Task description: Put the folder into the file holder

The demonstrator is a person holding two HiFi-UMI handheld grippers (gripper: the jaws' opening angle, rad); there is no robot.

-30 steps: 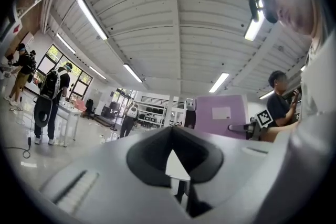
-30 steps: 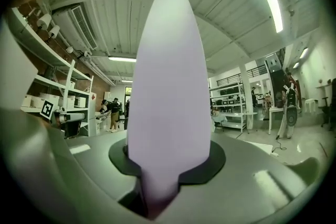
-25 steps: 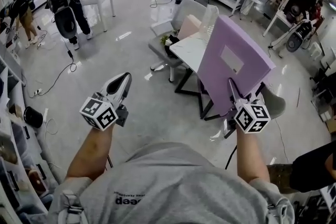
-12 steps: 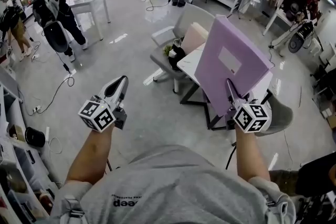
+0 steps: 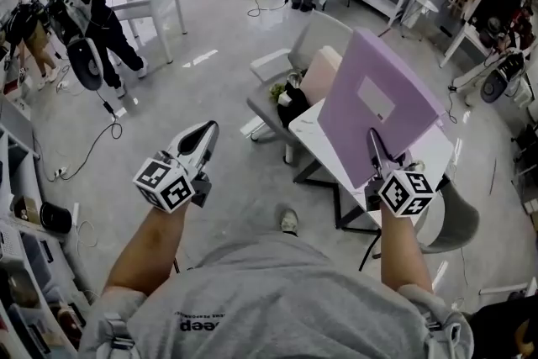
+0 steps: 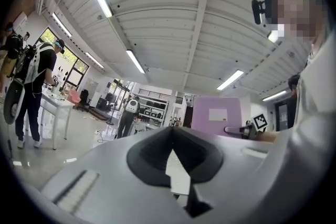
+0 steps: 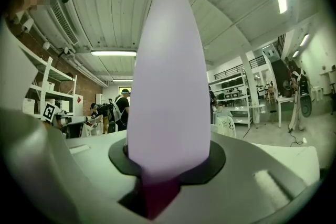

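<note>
lilac folder [image 5: 378, 109] had a white label [image 5: 376, 99] on its cover, was tilted up over the white table [image 5: 315, 126], bottom edge pinched in the right gripper [image 5: 373, 139], left gripper [image 5: 204, 130] was closed on nothing, well apart

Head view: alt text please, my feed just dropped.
The right gripper holds a purple folder upright, with a white table beyond it. The left gripper, holding nothing, hovers over the grey floor. Other people stand farther back in the room.

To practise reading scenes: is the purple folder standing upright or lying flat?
Upright: the purple folder rises above the white table, its bottom edge clamped in the right gripper.
</note>
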